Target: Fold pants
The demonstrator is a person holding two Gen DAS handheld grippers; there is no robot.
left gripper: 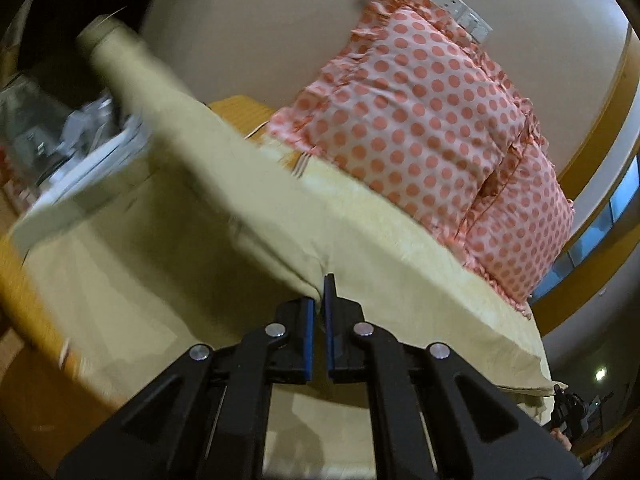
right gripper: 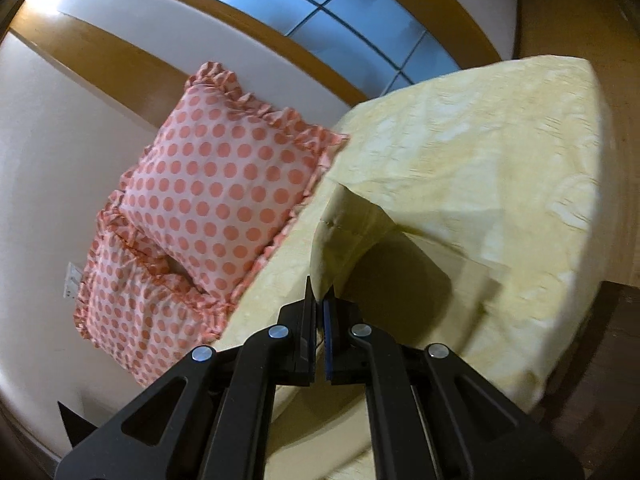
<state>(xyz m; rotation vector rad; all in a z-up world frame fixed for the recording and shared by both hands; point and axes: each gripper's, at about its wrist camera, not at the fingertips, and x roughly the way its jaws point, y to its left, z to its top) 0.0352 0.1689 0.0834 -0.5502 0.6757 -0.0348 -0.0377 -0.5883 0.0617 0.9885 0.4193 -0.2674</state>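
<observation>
Khaki pants [left gripper: 224, 184] are pinched in both tools: the left gripper [left gripper: 319, 300] is clamped on a fabric edge and the right gripper [right gripper: 320, 304] on a stitched corner [right gripper: 340, 232], with the cloth lifted above the yellow bedspread [right gripper: 480, 152] near the polka-dot pillows [left gripper: 424, 132]. To do the fold well, I'd keep both grips level and the cloth taut, carry the edge over evenly and lay it down before letting go. Fabric looks thin, plain, lightly creased, motion-blurred in the left view, one leg trailing off left.
</observation>
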